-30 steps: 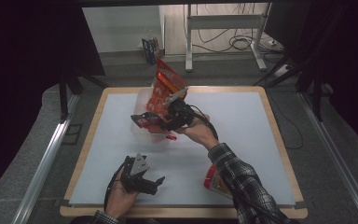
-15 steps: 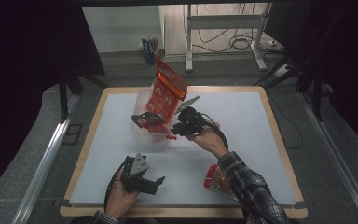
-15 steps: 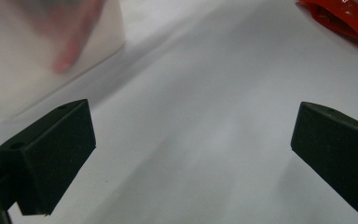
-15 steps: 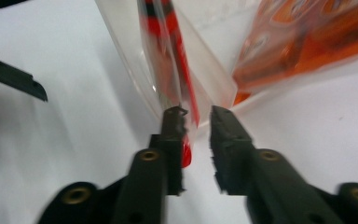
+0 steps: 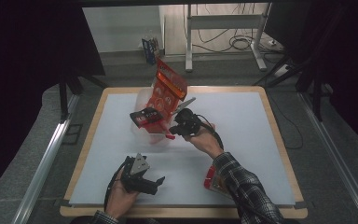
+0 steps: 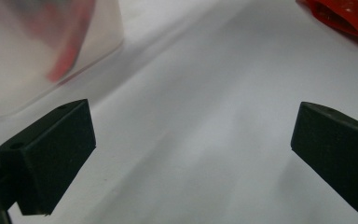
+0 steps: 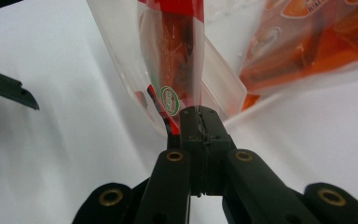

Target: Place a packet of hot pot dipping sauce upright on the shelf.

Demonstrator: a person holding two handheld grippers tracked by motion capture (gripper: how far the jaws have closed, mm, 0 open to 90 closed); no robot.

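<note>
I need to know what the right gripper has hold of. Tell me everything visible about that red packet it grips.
The red packet is a slim sachet of glossy film, red with a clear edge and a small green-and-white oval label near its lower end. It stands roughly upright inside the clear plastic container, beside a larger orange snack bag. The right gripper has just closed, and its jaws pinch the packet's lower edge. The contents look dark and reddish.

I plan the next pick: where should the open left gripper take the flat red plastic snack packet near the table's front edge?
Probably the thin left edge of the red plastic snack packet, coming low from the left: it lies flat and the checked sleeve covers its right part.
</note>
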